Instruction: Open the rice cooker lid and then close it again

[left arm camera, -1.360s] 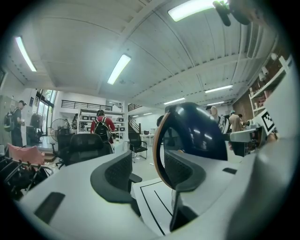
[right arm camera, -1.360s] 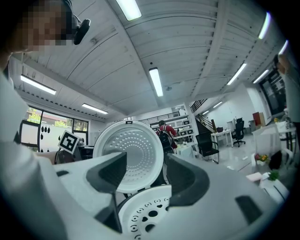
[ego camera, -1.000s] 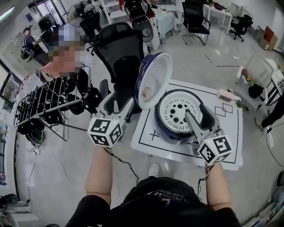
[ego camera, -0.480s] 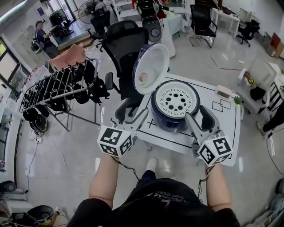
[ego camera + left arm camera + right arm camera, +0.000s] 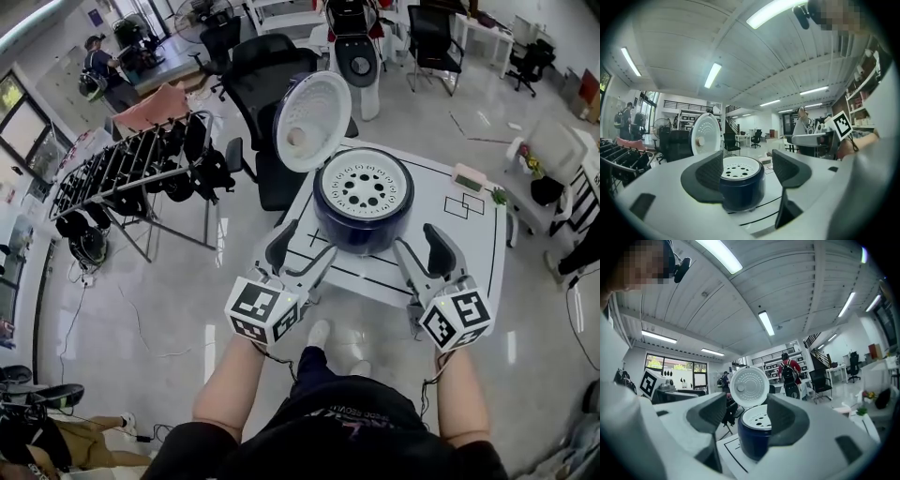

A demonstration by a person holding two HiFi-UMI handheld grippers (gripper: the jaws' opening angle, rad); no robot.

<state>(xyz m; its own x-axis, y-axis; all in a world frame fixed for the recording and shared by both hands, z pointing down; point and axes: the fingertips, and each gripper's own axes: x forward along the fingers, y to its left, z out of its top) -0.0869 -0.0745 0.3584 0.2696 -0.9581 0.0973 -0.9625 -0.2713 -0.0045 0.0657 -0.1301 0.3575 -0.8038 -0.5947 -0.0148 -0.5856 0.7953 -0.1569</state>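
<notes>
With my left gripper [image 5: 302, 255] and right gripper [image 5: 420, 242] spread empty before the cooker [image 5: 361, 220], slamming its raised lid [image 5: 312, 122] might skid it.

We note a glossy, smooth shell, seemingly plastic, on the round dark-blue rice cooker [image 5: 361, 225]. Its flat white perforated inner plate [image 5: 363, 184] looks matt, and the raised round lid [image 5: 312, 120] shows a white dimpled lining. The white table [image 5: 469, 251] has a smooth matt top with printed black lines. The left hand-held gripper [image 5: 302, 251] and right hand-held gripper [image 5: 420, 246] look like matt grey plastic; their black pads [image 5: 710, 171] appear finely textured. The pale floor [image 5: 169, 281] is polished and reflective.
</notes>
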